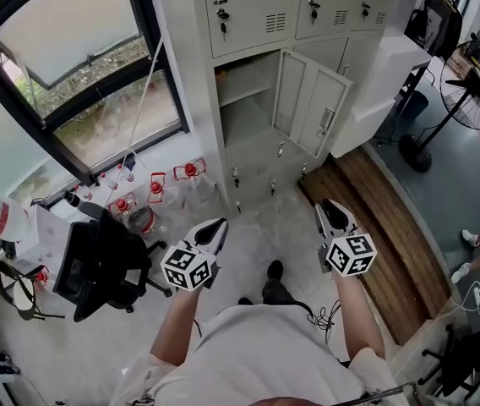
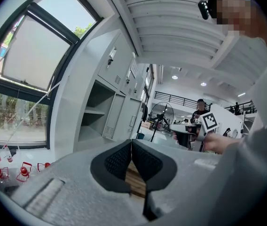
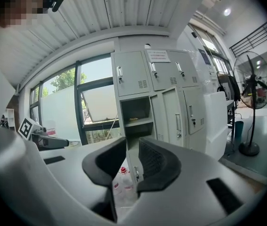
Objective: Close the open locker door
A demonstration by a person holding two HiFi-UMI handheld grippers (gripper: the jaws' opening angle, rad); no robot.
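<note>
A grey bank of lockers (image 1: 261, 24) stands ahead of me. One compartment (image 1: 247, 100) is open, showing a shelf, and its door (image 1: 312, 104) swings out to the right. The same compartment (image 3: 136, 112) and door (image 3: 168, 117) lie straight ahead in the right gripper view, and both compartment (image 2: 93, 114) and door (image 2: 112, 121) appear in the left gripper view. My left gripper (image 1: 217, 229) is held low, well short of the lockers, its tips touching with nothing between them. My right gripper (image 1: 331, 208) is level with it, its jaws slightly apart and empty.
A black office chair (image 1: 96, 265) stands at my left. Red-capped bottles (image 1: 155, 189) sit on the floor under the window. A white desk (image 1: 384, 83) adjoins the lockers on the right, above a wooden floor strip (image 1: 384, 227). A standing fan (image 1: 468, 83) is far right.
</note>
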